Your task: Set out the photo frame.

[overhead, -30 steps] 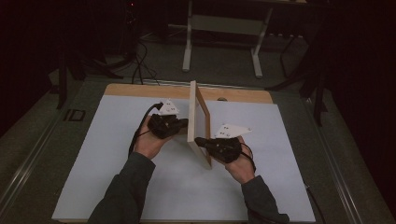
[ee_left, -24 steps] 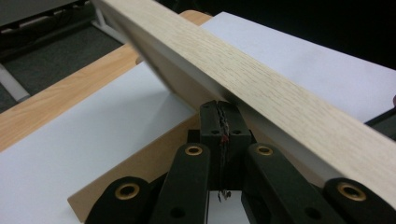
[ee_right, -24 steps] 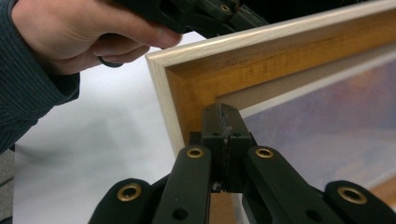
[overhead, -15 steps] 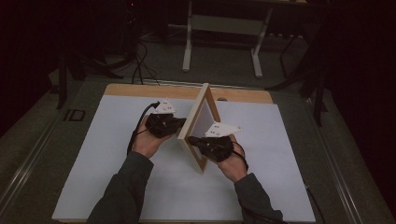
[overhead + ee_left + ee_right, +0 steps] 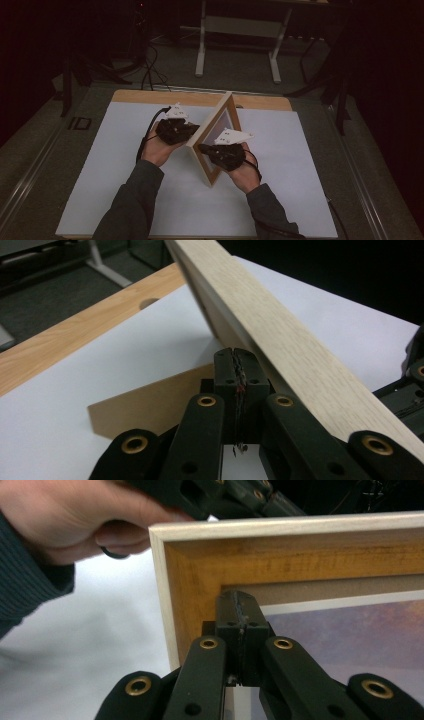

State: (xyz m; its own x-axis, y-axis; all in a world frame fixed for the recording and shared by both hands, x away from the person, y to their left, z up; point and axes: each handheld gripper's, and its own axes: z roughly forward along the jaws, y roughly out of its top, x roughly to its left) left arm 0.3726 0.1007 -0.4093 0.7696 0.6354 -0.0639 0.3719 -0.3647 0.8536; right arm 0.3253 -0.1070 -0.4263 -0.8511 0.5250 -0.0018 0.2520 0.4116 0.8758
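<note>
We see the wooden picture frame (image 5: 214, 141) standing on edge on the white table mat, tilted. Pale outer edge, amber inner moulding, purplish picture (image 5: 350, 630). A brown stand flap (image 5: 150, 405) at its back.

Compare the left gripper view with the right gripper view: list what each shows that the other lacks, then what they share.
Left gripper view alone: the frame's back, with its fold-out stand resting on the white sheet, and the bare wooden table edge beyond it.

Right gripper view alone: the frame's front, with its darker inner border and the picture behind the glass, plus the person's left hand behind the frame's corner.

Both: the pale wooden picture frame, and black jaws closed together against it.
</note>
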